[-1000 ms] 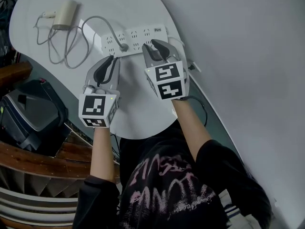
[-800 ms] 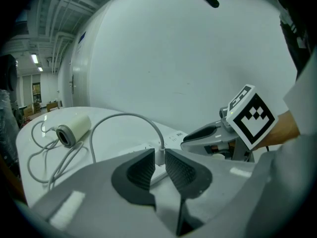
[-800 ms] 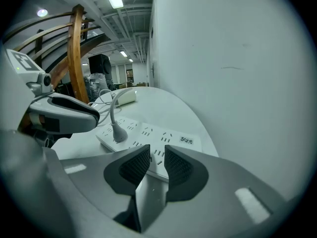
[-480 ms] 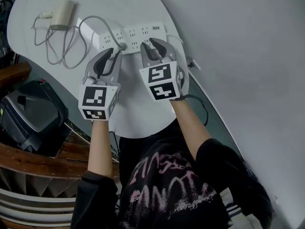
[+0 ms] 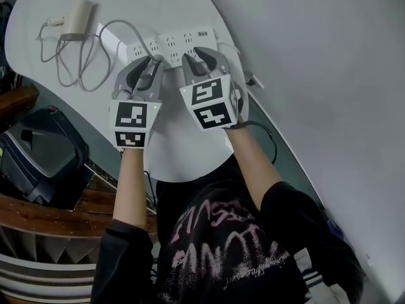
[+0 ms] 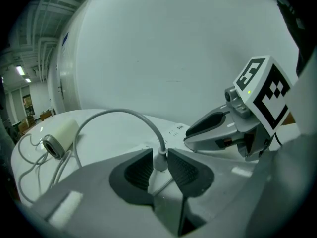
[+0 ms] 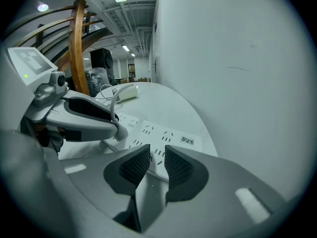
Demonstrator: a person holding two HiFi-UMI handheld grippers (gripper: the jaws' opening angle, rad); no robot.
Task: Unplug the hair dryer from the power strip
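A white power strip (image 5: 174, 43) lies near the far edge of the round white table (image 5: 183, 144). The grey plug (image 5: 159, 59) sits in it, and its grey cord (image 5: 120, 27) loops left to the cream hair dryer (image 5: 77, 19). My left gripper (image 5: 147, 67) is shut on the plug (image 6: 160, 158), one pad against each side. My right gripper (image 5: 201, 59) hovers over the strip (image 7: 163, 135) just right of the plug. Its jaws stand a narrow gap apart with nothing between them (image 7: 157, 163). The left gripper (image 7: 84, 115) shows beside it.
A white wall (image 5: 316, 75) runs close behind the strip. A black cable (image 5: 266, 132) hangs off the table's right edge. Below the table on the left stand a dark case (image 5: 38, 154) and curved wooden rails (image 5: 38, 208).
Both grippers moved forward to the power strip. The left jaws narrowed and closed round the plug; the right came over the strip.
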